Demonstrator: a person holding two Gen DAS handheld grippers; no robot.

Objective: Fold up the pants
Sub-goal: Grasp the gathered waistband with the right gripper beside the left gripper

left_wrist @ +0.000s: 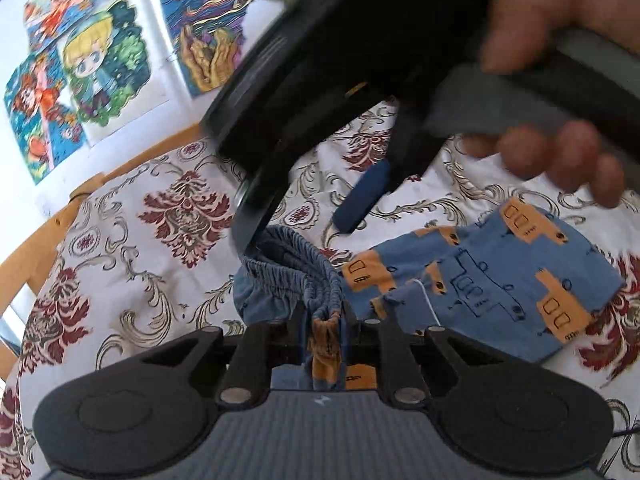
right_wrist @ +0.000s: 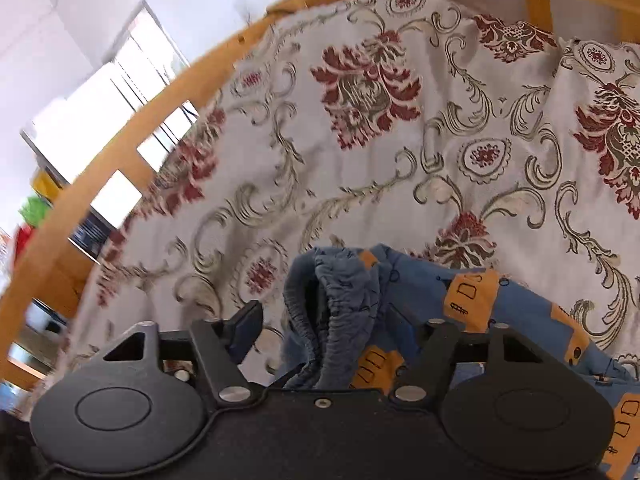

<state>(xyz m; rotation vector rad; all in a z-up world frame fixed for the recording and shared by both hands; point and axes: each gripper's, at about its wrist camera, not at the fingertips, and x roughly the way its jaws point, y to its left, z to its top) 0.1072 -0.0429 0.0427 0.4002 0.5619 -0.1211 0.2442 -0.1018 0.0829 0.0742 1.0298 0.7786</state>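
The small blue pants (left_wrist: 492, 280) with orange bus prints lie on the patterned bedspread (left_wrist: 132, 248). My left gripper (left_wrist: 325, 320) is shut on the gathered elastic waistband (left_wrist: 296, 276). My right gripper (left_wrist: 360, 200) hovers just beyond it, held by a hand, one blue pad showing. In the right wrist view the right gripper (right_wrist: 320, 320) is open, its jaws wide on either side of the bunched waistband (right_wrist: 336, 304); the pants (right_wrist: 520, 320) trail off to the right. Its right finger is hidden behind the cloth.
A wooden bed rail (right_wrist: 140, 120) curves round the far and left edge of the bedspread (right_wrist: 360, 160). Colourful drawings (left_wrist: 100, 72) hang on the white wall behind. A window (right_wrist: 100, 112) lies beyond the rail.
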